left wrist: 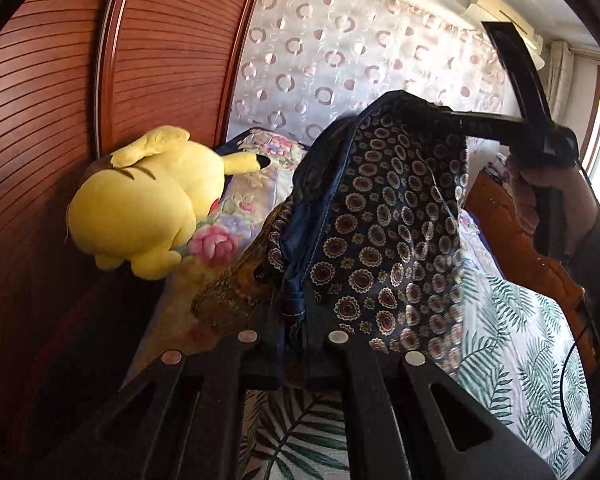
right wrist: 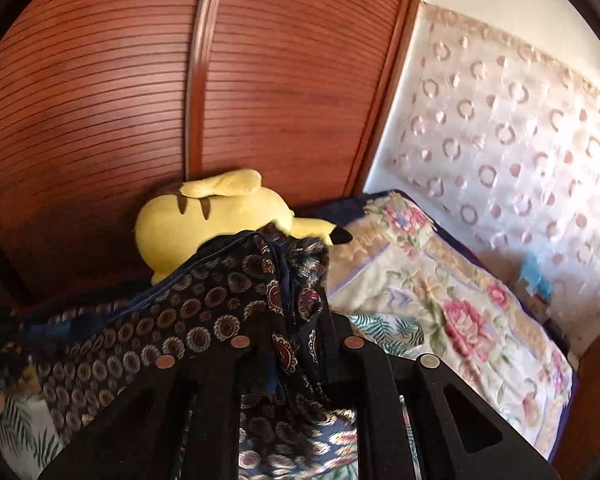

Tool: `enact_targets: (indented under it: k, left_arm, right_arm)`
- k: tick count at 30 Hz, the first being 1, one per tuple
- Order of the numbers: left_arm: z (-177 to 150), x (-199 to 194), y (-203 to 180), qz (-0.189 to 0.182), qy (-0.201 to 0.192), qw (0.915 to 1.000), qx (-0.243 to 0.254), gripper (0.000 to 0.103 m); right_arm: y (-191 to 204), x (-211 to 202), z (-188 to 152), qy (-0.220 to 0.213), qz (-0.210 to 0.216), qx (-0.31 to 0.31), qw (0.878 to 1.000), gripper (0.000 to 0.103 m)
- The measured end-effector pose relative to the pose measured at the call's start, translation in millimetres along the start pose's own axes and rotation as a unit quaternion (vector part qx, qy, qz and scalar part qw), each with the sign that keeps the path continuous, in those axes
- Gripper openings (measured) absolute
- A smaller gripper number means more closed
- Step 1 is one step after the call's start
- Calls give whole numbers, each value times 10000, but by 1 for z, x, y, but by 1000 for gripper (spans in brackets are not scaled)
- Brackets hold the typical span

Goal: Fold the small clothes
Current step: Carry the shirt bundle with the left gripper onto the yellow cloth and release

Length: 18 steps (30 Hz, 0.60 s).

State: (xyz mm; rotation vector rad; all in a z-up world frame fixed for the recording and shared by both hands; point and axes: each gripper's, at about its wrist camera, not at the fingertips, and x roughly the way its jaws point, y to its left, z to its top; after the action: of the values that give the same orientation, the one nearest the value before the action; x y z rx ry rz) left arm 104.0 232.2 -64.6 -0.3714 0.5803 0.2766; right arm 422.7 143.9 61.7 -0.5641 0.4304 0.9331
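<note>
A dark navy garment with a round medallion print (left wrist: 392, 232) hangs in the air above the bed, stretched between both grippers. My left gripper (left wrist: 292, 340) is shut on its bunched edge at the bottom of the left wrist view. The right gripper (left wrist: 456, 118) shows in that view at the upper right, shut on the garment's far top corner, with the hand on its handle. In the right wrist view my right gripper (right wrist: 298, 344) is shut on the gathered garment (right wrist: 188, 312), which trails off to the left.
A yellow plush toy (left wrist: 140, 212) lies by the wooden slatted wardrobe doors (left wrist: 40, 120). A floral quilt (right wrist: 452, 308) and a palm-leaf sheet (left wrist: 512, 332) cover the bed. A patterned curtain (left wrist: 340, 52) hangs behind. A wooden bed frame (left wrist: 500, 216) is at right.
</note>
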Motion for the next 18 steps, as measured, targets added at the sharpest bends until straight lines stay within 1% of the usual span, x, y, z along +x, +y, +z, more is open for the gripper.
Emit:
enact_targets:
  k: [1, 2, 4, 7, 9, 10, 11, 12, 14, 16, 17, 18]
  left_arm:
    - [-1, -1, 3, -6, 11, 10000, -43, 6]
    - [-1, -3, 5, -21, 6, 10000, -92, 6]
    - [0, -6, 5, -117, 29, 9998, -161, 8]
    - [1, -11, 0, -22, 15, 10000, -17, 14]
    - [2, -14, -4, 36, -19, 9999, 109, 29]
    - [2, -17, -7, 53, -57, 9998, 169, 34]
    - [2, -20, -9, 68, -98, 9997, 226, 38]
    - [2, -24, -11, 85, -156, 9994, 294, 45]
    - [2, -32, -19, 97, -227, 9986, 468, 48]
    - [1, -37, -26, 87, -262, 9981, 558, 67]
    - [0, -41, -30, 12, -295, 9979, 582, 84]
    - [-1, -45, -36, -102, -332, 9975, 623, 89]
  right_arm:
    - [2, 0, 4, -8, -108, 92, 9999, 38]
    - [0, -1, 3, -33, -152, 170, 9997, 48]
    - [-1, -5, 1, -110, -194, 291, 9993, 49]
    - [0, -15, -10, -94, -170, 433, 9989, 49]
    - [7, -23, -16, -75, -110, 568, 9983, 49]
    - [22, -19, -16, -59, -105, 626, 9980, 49]
    - [23, -23, -21, -30, -89, 682, 9976, 49]
    - [26, -27, -26, -23, -96, 755, 9971, 49]
    - [31, -45, -36, -60, -65, 908, 9958, 49]
    - [33, -68, -54, -67, -61, 1098, 9939, 49]
    - [35, -76, -64, -83, -59, 1181, 9929, 49]
    - [36, -86, -74, -84, -63, 1256, 9920, 49]
